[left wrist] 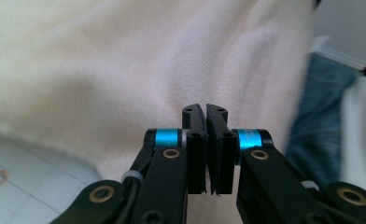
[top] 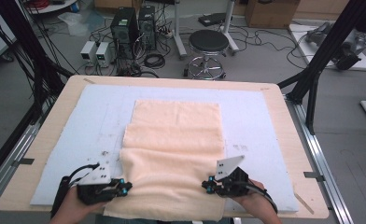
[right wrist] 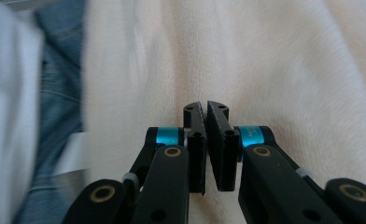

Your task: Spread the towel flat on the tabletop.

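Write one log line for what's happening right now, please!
scene: peach terry towel on pale blue mat | left hand-held gripper: shut at near-left edge | right hand-held gripper: shut at near-right edge

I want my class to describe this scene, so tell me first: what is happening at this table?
A person seated at the table holds a gripper in each hand and is working on a peach towel lying on a pale blue mat. The left gripper is at the towel's near left edge and the right gripper at its near right edge. In both gripper views the jaws are closed. The towel's near part lies doubled over, and its front edge hangs off the table.
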Action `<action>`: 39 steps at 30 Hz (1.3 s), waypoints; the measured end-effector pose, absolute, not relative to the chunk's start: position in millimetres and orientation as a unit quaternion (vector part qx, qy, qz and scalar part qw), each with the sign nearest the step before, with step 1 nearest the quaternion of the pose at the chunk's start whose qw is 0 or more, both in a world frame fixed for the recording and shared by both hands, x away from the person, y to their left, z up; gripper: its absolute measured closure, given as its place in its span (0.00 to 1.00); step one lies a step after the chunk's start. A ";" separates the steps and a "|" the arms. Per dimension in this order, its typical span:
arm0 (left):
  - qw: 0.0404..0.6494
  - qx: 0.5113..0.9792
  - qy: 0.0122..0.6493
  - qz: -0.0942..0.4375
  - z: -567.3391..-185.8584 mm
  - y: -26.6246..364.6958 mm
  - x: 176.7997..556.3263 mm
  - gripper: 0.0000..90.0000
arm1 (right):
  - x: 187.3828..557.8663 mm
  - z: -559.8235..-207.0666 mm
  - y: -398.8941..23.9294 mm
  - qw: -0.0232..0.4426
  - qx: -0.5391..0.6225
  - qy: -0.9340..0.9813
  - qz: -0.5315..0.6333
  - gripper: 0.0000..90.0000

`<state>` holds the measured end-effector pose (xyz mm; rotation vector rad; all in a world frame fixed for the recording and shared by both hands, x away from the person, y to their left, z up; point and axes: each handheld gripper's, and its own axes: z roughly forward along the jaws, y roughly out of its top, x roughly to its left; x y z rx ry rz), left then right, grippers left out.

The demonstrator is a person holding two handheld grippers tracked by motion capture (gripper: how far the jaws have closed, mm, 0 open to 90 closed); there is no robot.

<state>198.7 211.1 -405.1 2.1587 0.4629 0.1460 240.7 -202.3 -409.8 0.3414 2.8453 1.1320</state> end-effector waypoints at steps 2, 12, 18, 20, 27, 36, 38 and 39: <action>0.457 0.869 0.178 0.060 -395.6 213.4 178.4 0.96 | 224.3 -401.6 -203.9 0.023 0.101 0.920 0.377 0.94; 0.465 0.865 0.169 0.084 -397.1 204.2 194.2 0.76 | 228.7 -386.9 -210.3 0.068 0.114 0.917 0.377 0.71; 0.429 0.878 0.191 0.097 -422.7 198.3 250.0 0.64 | 275.4 -419.3 -210.2 0.078 0.150 0.920 0.353 0.60; 0.414 0.884 0.198 0.086 -429.2 197.8 263.0 0.62 | 286.6 -429.8 -208.9 0.066 0.162 0.929 0.327 0.63; 0.411 0.887 0.201 0.061 -436.3 198.1 261.2 0.95 | 283.7 -428.7 -210.7 0.043 0.144 0.930 0.337 0.96; 0.458 0.875 0.153 0.045 -401.0 212.0 193.2 0.96 | 225.7 -393.7 -222.2 0.031 0.103 0.915 0.388 0.89; 0.465 0.872 0.148 0.044 -397.7 213.9 183.4 0.91 | 214.5 -386.3 -224.1 0.031 0.096 0.914 0.394 0.84; 0.466 0.871 0.150 0.045 -397.5 214.3 182.1 0.87 | 211.4 -384.2 -224.4 0.036 0.091 0.913 0.396 0.81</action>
